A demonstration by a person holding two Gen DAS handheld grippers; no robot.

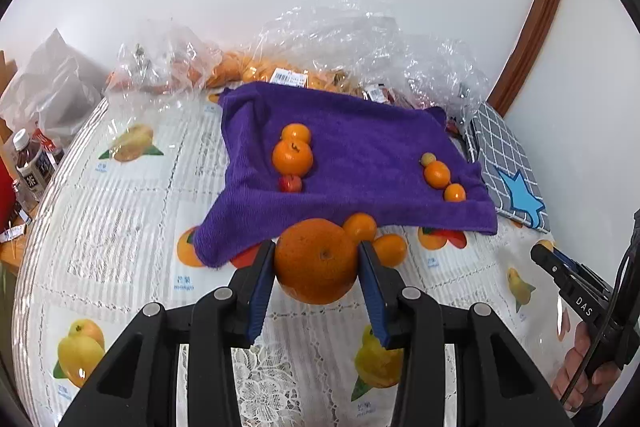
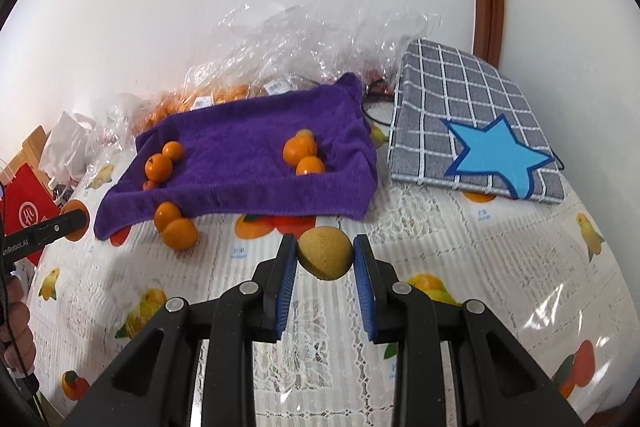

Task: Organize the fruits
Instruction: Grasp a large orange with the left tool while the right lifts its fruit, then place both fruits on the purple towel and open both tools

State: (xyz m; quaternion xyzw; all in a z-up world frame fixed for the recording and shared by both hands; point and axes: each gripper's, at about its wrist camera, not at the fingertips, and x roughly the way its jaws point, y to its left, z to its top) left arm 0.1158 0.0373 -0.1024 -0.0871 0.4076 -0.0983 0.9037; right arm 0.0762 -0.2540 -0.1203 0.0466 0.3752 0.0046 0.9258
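Two fruits in hand, one per gripper; left gripper (image 1: 317, 259) has its blue pads (image 1: 262, 291) pressed on either side of a large orange (image 1: 318, 261), held at the near hem of the purple towel (image 1: 352, 147); right gripper (image 2: 325, 255) has its fingers closed against a small yellow-brown fruit (image 2: 325, 253), held short of the towel's near edge over the fruit-print tablecloth (image 2: 460, 259); on the towel, left group: two oranges (image 1: 293, 155) and a small red fruit (image 1: 290, 183) in a touching line; right group: one pale small fruit (image 1: 428, 159) and two small oranges (image 1: 437, 174) in a line; two loose small oranges (image 1: 374, 237) lie just off the hem, touching the large orange's far side; clear plastic bags (image 1: 360, 39) of fruit at the back, checked cloth with blue star (image 2: 472, 123) to the right; judged step: carrying each fruit to its matching row; advice: lift the large orange clear before moving, lest it nudge the two loose ones; set it at the near end of the left row, touching but not shoving; release slowly, since towel folds may let round fruit roll; the yellow-brown fruit likely belongs with the pale one at the right row's far end, so approach from above, not across the oranges.
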